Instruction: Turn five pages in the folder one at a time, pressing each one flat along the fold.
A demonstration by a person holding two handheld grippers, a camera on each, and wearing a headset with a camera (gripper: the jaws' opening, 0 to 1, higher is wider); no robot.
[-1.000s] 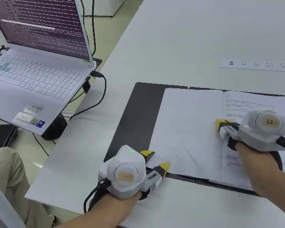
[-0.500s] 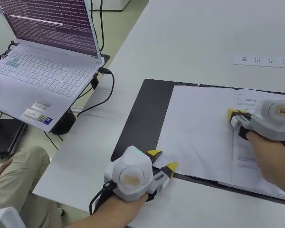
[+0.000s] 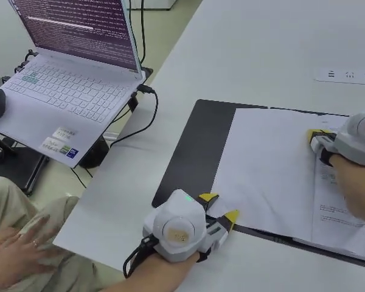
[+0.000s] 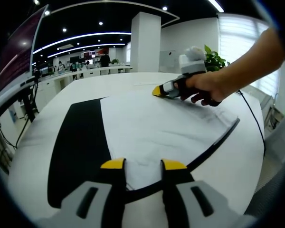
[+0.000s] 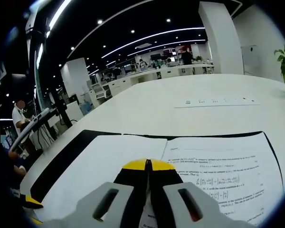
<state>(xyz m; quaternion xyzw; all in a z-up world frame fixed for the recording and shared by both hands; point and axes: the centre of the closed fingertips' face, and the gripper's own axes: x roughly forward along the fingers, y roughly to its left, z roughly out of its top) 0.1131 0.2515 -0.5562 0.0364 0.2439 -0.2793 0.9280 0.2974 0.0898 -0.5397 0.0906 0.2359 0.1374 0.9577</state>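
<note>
Wide white worktop here, and the folder lies open on it, close along the near edge, its black cover showing on the side toward the left edge. Off that left edge an open laptop sits on a stand, screen lit with lines of text.

On the folder, a blank white page lies flat across the left half. A printed page lies to the right of the fold. Toward the far edge there is a white power strip, well apart from the folder.

Now the left hand-held gripper: it's down at the near edge of the folder, by the blank page's near-left corner, yellow tips spread wide. I see nothing gripped between them.

The right hand-held gripper has its jaws pressed together, tips side by side, pointing down at the paper right by the fold. From the head view, that hand-held gripper sits at the line between blank page and printed page.

A black cable hangs from the laptop's side, between the stand and the worktop's left edge.
</note>
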